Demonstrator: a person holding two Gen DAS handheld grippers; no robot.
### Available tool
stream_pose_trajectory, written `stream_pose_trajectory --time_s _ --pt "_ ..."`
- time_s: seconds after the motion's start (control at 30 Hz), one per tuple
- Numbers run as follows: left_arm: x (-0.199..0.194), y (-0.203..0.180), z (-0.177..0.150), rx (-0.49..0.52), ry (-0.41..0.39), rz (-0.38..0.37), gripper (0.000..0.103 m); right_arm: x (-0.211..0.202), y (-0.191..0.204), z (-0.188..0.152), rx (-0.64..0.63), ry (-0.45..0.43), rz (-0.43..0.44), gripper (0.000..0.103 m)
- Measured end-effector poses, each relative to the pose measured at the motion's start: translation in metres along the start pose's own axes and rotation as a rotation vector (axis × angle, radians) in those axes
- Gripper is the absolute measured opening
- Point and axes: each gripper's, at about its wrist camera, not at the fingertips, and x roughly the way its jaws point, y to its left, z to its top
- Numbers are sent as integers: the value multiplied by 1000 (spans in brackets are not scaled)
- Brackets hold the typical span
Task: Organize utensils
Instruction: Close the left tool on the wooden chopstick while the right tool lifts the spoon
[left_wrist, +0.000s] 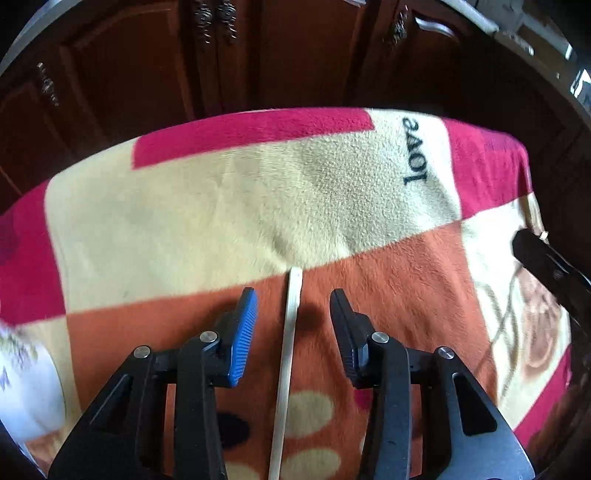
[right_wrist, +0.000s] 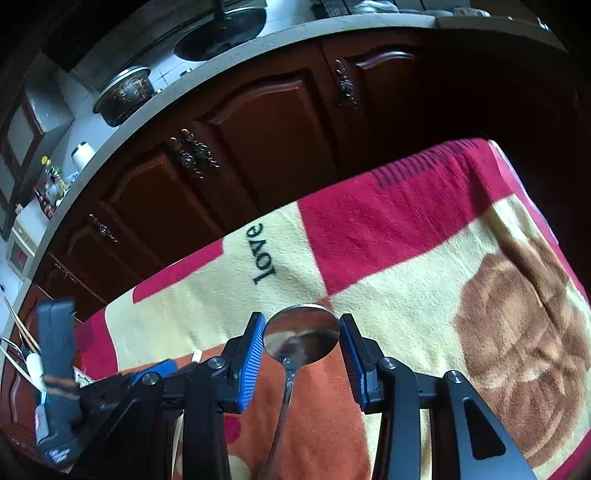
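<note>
The right gripper (right_wrist: 302, 341) clamps a metal spoon (right_wrist: 301, 338) by its bowl above the blanket (right_wrist: 406, 258), ready for sorting; the left gripper (left_wrist: 293, 317) straddles a chopstick (left_wrist: 290, 343) untouched, lined up for pickup

Both grippers angled down, left one with a gap around its stick, right one clamped.

Left gripper (left_wrist: 293, 310): jaws apart, blue ribbed pad on the left finger facing in, pale chopstick (left_wrist: 289, 354) running lengthwise between the jaws, nearer the left pad, touching neither pad. Right gripper (right_wrist: 302, 332): pads pressed on both edges of a metal spoon (right_wrist: 301, 338) bowl, bowl at the fingertips, handle trailing back between the jaws toward the camera. In the left wrist view, the right gripper's black fingertip shows at the far right edge.
</note>
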Motion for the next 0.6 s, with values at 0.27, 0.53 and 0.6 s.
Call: stream_pose_trajectory --time_s 0.27,0.53,0.6 --pt "9 -17 9 67 2 46 7 -1 -3 0 9 -3 31 39" --pt "-62 3 -21 -8 -207 57 7 -22 12 -4 -36 -37 61 39" --pt "-91 10 -33 -9 -274 91 7 -31 23 -6 -66 -48 54 39"
